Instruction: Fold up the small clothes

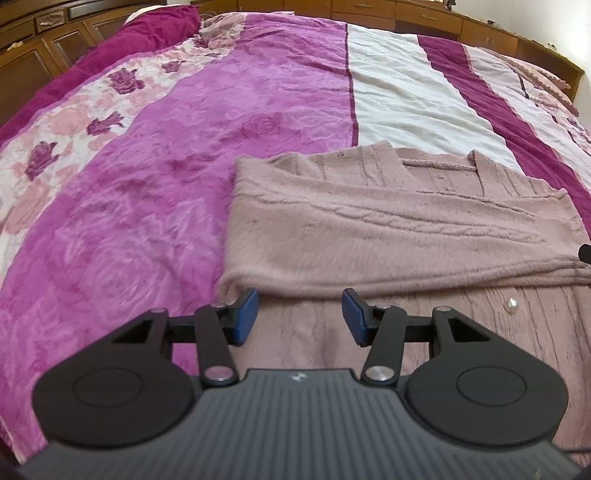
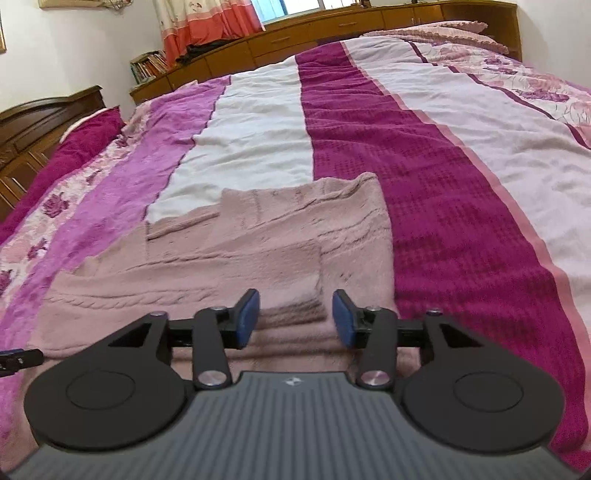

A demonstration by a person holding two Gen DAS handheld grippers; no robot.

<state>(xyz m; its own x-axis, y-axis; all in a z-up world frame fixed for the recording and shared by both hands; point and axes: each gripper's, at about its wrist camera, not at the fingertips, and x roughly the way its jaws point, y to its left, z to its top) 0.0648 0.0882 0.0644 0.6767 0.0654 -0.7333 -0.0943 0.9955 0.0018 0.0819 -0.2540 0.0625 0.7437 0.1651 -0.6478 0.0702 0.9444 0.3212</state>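
Note:
A dusty-pink fuzzy knit cardigan [image 1: 388, 229] lies flat on the bed, both sleeves folded across its front. A pearl button [image 1: 511, 305] shows on its near part. My left gripper [image 1: 300, 309] hovers over the cardigan's near left part, open, with nothing between its blue pads. In the right wrist view the same cardigan [image 2: 229, 258] fills the lower middle. My right gripper [image 2: 295, 314] stands open just above a folded sleeve cuff, and the pads do not press on the cloth. The tip of the left gripper [image 2: 18, 358] pokes in at the left edge.
The bedspread [image 1: 258, 103] has magenta, white, dark-purple and floral stripes, lightly wrinkled. Wooden cabinets [image 1: 37, 59] stand beyond the bed's left side. A wooden headboard shelf [image 2: 332, 26], books [image 2: 147, 66] and a curtain [image 2: 207, 22] lie at the far end, with a pink pillow [image 2: 443, 31].

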